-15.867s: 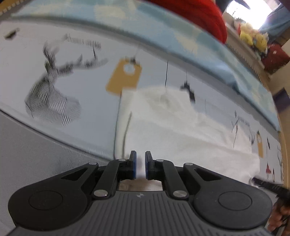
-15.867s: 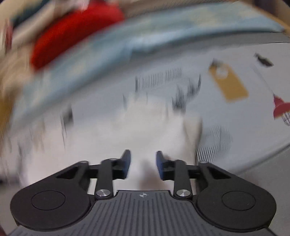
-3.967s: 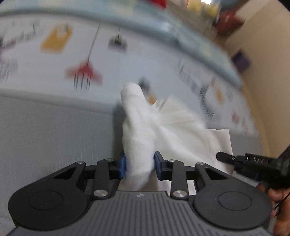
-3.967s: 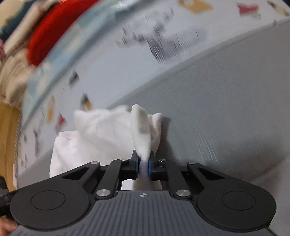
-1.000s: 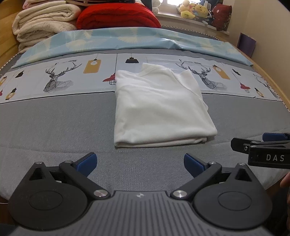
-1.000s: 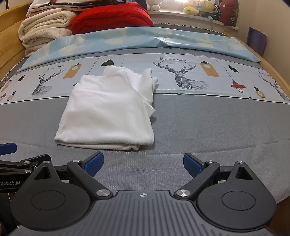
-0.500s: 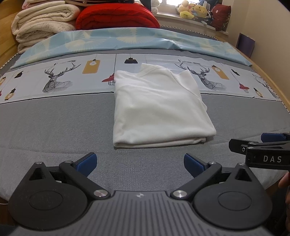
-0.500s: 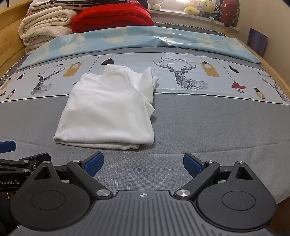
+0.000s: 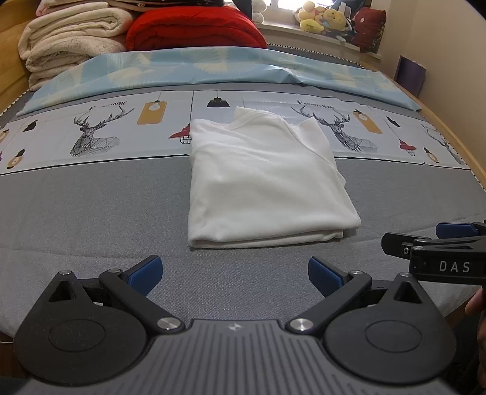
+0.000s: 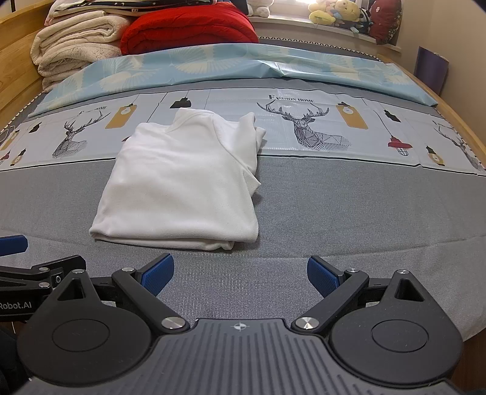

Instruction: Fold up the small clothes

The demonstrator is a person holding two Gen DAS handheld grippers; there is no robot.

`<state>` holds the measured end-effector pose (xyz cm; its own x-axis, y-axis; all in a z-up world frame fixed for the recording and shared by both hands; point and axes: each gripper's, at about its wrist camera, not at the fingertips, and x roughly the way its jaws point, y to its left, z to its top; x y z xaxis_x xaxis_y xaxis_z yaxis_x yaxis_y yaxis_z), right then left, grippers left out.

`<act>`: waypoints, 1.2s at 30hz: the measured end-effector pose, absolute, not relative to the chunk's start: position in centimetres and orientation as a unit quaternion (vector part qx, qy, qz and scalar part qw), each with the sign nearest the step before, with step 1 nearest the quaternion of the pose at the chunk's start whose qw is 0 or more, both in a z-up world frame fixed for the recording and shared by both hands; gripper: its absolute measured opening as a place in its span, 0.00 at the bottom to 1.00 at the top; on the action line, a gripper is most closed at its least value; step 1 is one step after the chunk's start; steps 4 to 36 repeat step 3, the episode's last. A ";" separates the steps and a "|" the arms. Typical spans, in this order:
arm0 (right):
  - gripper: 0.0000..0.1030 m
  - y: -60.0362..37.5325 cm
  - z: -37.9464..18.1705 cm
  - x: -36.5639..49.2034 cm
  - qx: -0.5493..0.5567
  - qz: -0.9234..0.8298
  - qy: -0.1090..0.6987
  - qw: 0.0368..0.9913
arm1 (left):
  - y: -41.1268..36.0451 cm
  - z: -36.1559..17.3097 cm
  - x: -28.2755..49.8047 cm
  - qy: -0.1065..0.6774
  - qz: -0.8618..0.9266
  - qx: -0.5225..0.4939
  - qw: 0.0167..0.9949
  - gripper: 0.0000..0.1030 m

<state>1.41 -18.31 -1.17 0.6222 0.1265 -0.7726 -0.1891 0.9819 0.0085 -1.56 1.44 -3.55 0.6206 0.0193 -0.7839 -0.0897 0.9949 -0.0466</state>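
A white garment (image 9: 264, 182) lies folded into a neat rectangle on the grey bed cover, collar at the far end; it also shows in the right wrist view (image 10: 182, 182). My left gripper (image 9: 234, 273) is wide open and empty, held back from the garment's near edge. My right gripper (image 10: 240, 273) is wide open and empty, also short of the near edge. The right gripper's side shows at the right of the left wrist view (image 9: 437, 246); the left gripper's side shows at the left of the right wrist view (image 10: 36, 273).
The bed cover (image 9: 76, 206) has a deer-print band and a light blue sheet (image 9: 212, 66) behind. Folded cream blankets (image 9: 70, 39) and a red duvet (image 9: 194, 30) are stacked at the head. Plush toys (image 9: 322, 18) sit on the sill. The wooden bed edge (image 9: 455, 136) runs along the right.
Over the last second both grippers stayed open and nearly still, and the garment lies unchanged. Four seconds ago both were shut on the white cloth; they have since let it go and drawn back.
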 end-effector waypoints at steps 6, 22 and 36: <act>0.92 -18.3 -1.2 1.4 -0.037 0.087 0.427 0.899 | 1.4 -3.5 -1.6 0.435 0.030 -0.041 0.899 0.99; 0.92 -18.3 -1.2 1.4 -0.037 0.087 0.427 0.899 | 1.4 -3.5 -1.6 0.435 0.030 -0.041 0.899 0.99; 0.92 -18.3 -1.2 1.4 -0.037 0.087 0.427 0.899 | 1.4 -3.5 -1.6 0.435 0.030 -0.041 0.899 0.99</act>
